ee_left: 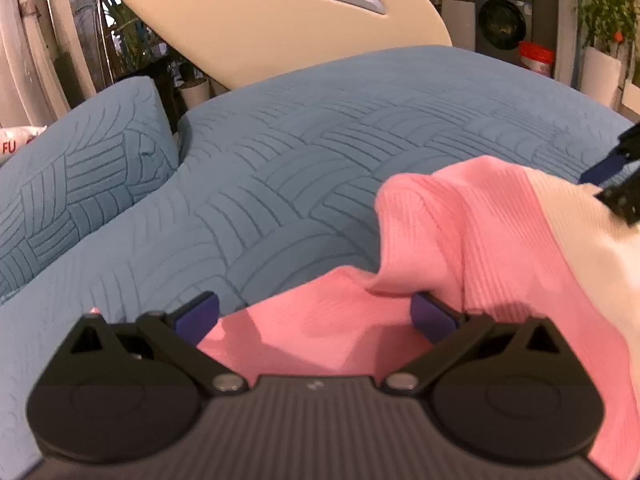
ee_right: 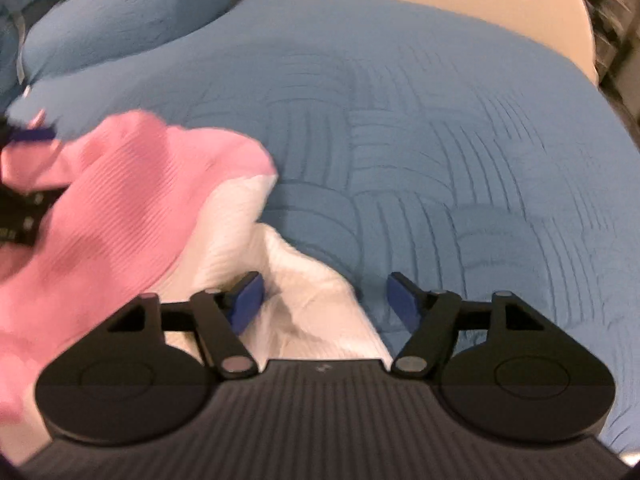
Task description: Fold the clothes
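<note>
A ribbed pink garment (ee_left: 460, 232) with a white part (ee_left: 592, 248) lies crumpled on the blue quilted bedspread (ee_left: 320, 140). My left gripper (ee_left: 316, 318) is open wide, low over a flat pink fold that lies between its blue pads (ee_left: 198, 316). One of the right gripper's fingertips (ee_left: 604, 170) shows at the right edge over the white part. In the right wrist view the garment's pink part (ee_right: 132, 208) is on the left. My right gripper (ee_right: 326, 306) is open, with a bunched white fold (ee_right: 304, 292) between its fingers (ee_right: 248, 304); the right pad stands clear of the cloth over the bedspread (ee_right: 440, 140).
A matching blue pillow (ee_left: 80, 168) lies at the left, with a beige bed board (ee_left: 280, 20) behind the bed. Beyond it stand a washing machine (ee_left: 502, 24), a red-lidded tub (ee_left: 536, 58) and potted plants (ee_left: 604, 8). Bare bedspread stretches ahead and to the right of the garment.
</note>
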The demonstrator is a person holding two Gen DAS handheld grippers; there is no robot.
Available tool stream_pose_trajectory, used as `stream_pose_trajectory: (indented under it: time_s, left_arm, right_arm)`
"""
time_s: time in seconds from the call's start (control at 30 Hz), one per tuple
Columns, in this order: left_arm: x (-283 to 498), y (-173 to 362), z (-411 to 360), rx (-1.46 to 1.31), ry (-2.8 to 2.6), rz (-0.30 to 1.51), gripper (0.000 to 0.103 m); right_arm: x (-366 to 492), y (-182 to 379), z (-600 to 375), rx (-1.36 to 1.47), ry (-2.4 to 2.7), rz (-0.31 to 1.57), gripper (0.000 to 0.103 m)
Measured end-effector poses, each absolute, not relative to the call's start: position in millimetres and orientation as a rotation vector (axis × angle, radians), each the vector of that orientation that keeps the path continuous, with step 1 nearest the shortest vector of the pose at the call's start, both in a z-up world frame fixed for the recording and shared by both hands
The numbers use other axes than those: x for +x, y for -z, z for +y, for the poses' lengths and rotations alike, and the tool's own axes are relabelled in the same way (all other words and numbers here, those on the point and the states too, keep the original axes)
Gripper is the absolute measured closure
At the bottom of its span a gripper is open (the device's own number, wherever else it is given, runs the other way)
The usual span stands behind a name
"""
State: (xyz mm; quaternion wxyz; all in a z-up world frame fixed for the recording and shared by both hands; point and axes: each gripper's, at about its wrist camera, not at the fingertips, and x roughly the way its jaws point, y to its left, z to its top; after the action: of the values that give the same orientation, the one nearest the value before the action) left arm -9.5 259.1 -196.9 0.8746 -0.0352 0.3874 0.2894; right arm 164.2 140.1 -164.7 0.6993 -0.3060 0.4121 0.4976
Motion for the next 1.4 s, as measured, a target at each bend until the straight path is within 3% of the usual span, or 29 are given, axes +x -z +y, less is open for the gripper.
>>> stream_pose_trajectory:
  time_s: [0.03, 0.07, 0.17, 0.43, 0.47, 0.53, 0.6, 0.67, 0.73, 1.03, 1.2, 1.4]
  left_arm:
    - [-10, 197, 259, -0.068, -0.604, 0.808, 0.000]
    - [-10, 196, 259, -0.065, -0.604, 0.806, 0.000]
    - [-11, 193, 260, -0.069, -0.607, 0.791, 0.000]
    - [-15, 184, 260, -0.079, -0.653, 0.715, 0.000]
    - [-14, 186, 260, -0.074, -0.654, 0.727, 0.000]
    - [-9, 196, 259, -0.059, -0.644, 0.771, 0.000]
    - [-9, 201, 256, -0.037, -0.641, 0.766, 0.000]
    - [-10, 198, 255, -0.035, -0.642, 0.760, 0.000]
    - [-12, 193, 257, -0.065, -0.650, 0.751, 0.000]
    - [-15, 178, 243, 0.038, -0.626, 0.708, 0.000]
    - [-12, 182, 244, 0.019, -0.630, 0.728, 0.000]
    - [-13, 184, 241, 0.040, -0.609, 0.736, 0.000]
  right_arm:
    - [161, 164, 149, -0.673, -1.131, 0.938, 0.084]
    - [164, 160, 150, -0.698, -1.141, 0.934, 0.090]
    - [164, 153, 161, -0.781, -1.159, 0.910, 0.092]
    - [192, 111, 166, -0.954, -0.810, 0.489, 0.093]
    - [194, 117, 166, -0.962, -0.755, 0.449, 0.098]
    - [200, 140, 166, -0.988, -0.639, 0.409, 0.092]
    - [218, 191, 165, -1.004, -0.582, 0.660, 0.096]
    - [207, 199, 154, -0.989, -0.564, 0.583, 0.091]
    - [203, 193, 146, -0.915, -0.570, 0.567, 0.081]
    - [193, 122, 146, -0.592, -0.635, 0.509, 0.073]
    - [164, 100, 165, -0.586, -0.762, 0.523, 0.061]
    - [148, 88, 184, -0.599, -0.892, 0.569, 0.060]
